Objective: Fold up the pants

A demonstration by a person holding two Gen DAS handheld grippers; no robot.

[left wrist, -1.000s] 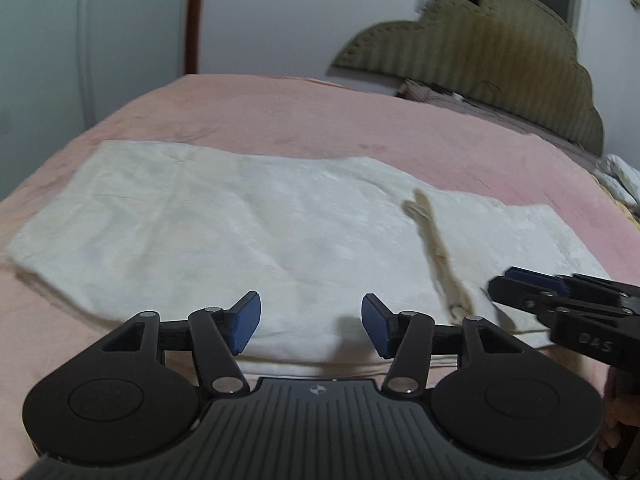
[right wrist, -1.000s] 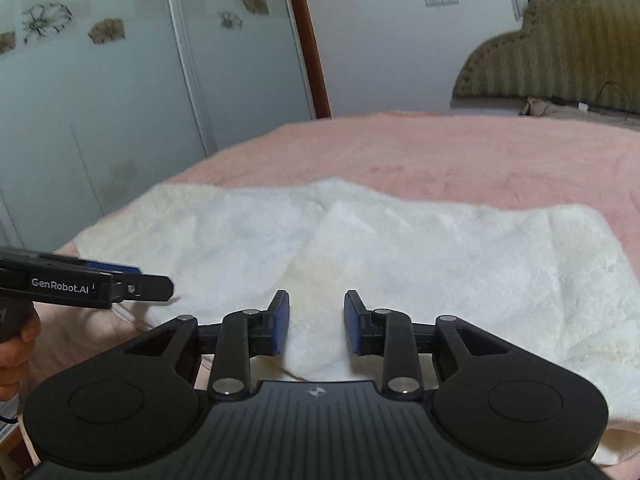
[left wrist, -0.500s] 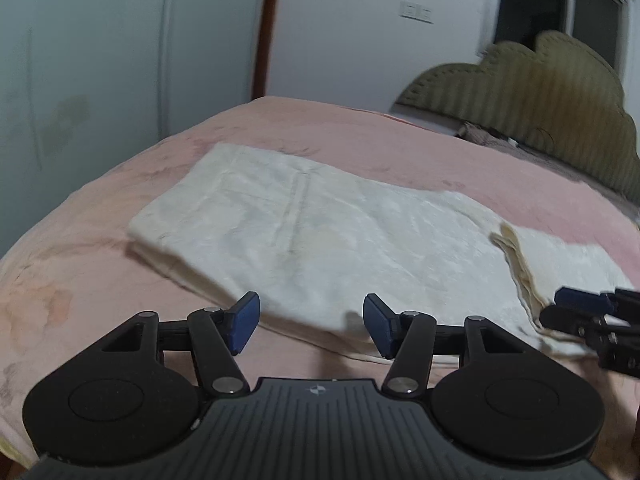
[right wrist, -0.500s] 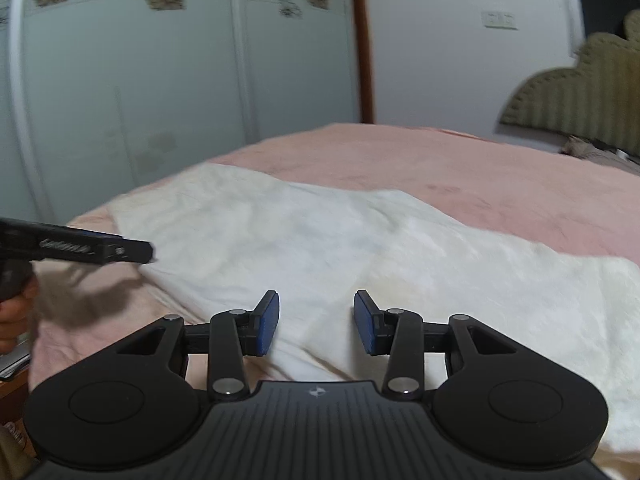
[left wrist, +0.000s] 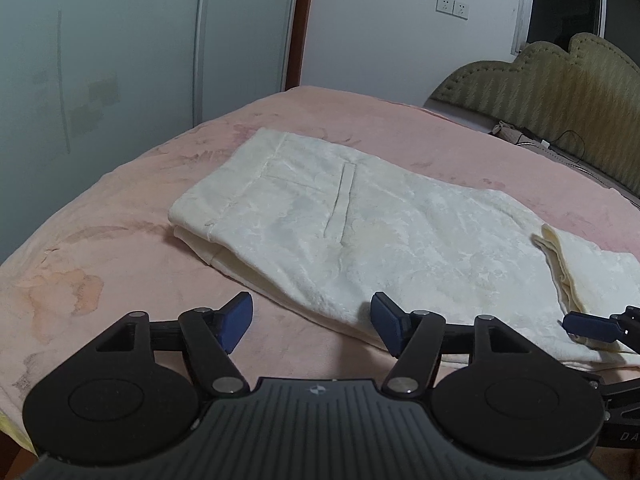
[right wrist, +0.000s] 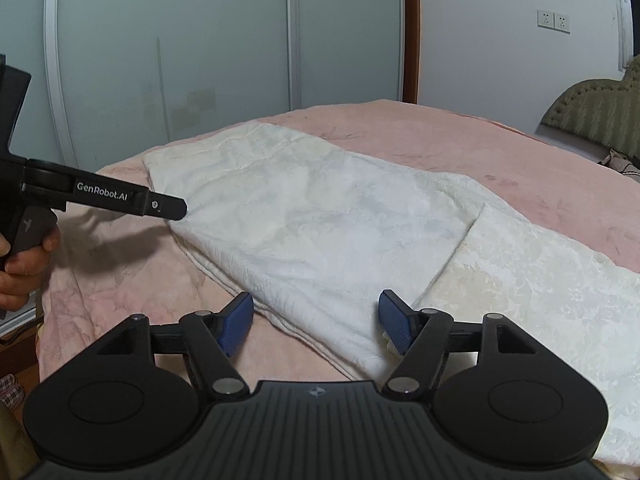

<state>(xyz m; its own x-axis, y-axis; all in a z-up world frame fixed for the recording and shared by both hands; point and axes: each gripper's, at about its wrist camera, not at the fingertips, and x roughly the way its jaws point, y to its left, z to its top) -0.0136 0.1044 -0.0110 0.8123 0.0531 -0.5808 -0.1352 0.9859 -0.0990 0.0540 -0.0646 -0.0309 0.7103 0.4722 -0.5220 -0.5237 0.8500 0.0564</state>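
Observation:
Cream white pants (left wrist: 360, 232) lie folded lengthwise on the pink bed, waistband at the far left, hem ends turned over at the right (left wrist: 568, 264). They also show in the right wrist view (right wrist: 340, 232). My left gripper (left wrist: 312, 322) is open and empty, just above the near edge of the pants. My right gripper (right wrist: 316, 322) is open and empty, its right fingertip over the near edge of the pants by the fold. The right gripper's tip shows in the left wrist view (left wrist: 592, 326) near the hem corner. The left gripper shows in the right wrist view (right wrist: 100, 198) by the waistband end.
The pink blanket (left wrist: 100, 260) covers the bed. A padded olive headboard (left wrist: 560, 80) stands at the far right. Glass wardrobe doors (right wrist: 180, 48) stand behind the bed's far side. The bed edge drops off at the left (right wrist: 48, 320).
Both grippers have pulled back and swung left; the pants now sit farther off in both views. The right gripper's jaws have opened wider. The pants have not moved.

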